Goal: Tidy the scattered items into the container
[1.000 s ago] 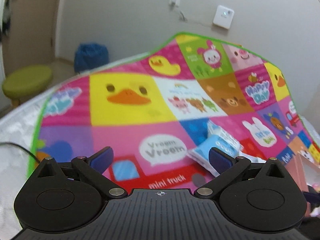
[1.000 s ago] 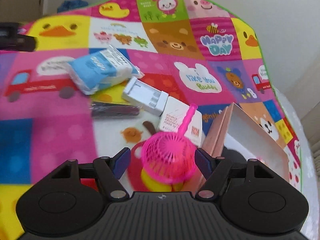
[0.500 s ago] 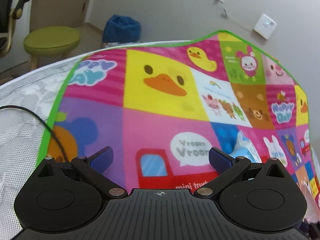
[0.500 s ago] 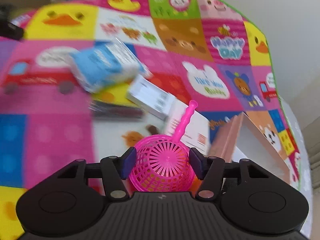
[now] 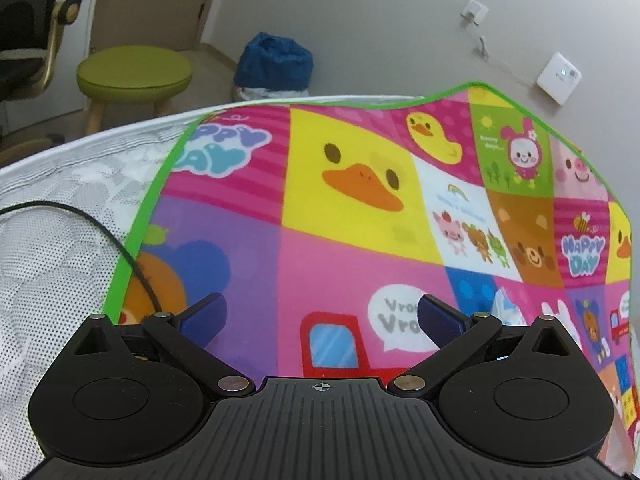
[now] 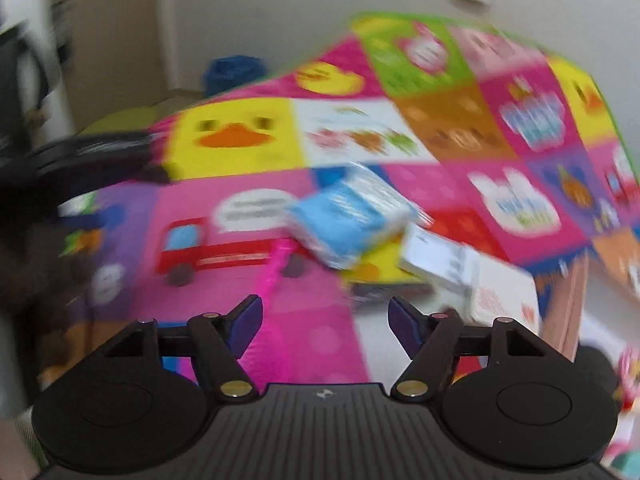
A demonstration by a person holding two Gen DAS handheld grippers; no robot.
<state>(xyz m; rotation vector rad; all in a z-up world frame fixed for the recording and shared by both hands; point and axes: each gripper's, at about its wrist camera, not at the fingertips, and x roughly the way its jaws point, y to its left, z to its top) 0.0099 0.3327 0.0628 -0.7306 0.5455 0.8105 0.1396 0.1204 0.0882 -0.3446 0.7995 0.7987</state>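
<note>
Ahead of the right gripper [image 6: 325, 322], whose empty jaws have just been opening, a blue tissue pack [image 6: 348, 224] and white boxes [image 6: 448, 264] are lying blurred; the pinkish container [image 6: 568, 304] is sitting to its right. The left gripper [image 5: 320, 320], gaping empty, is facing "Vroom" on the mat [image 5: 344, 248], a green stool [image 5: 134, 72] beyond.

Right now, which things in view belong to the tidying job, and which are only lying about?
For the job:
- blue tissue pack
- white box
- white card box
- pink toy handle
- pink container

Just there:
- play mat
- green stool
- blue bag
- black cable
</note>
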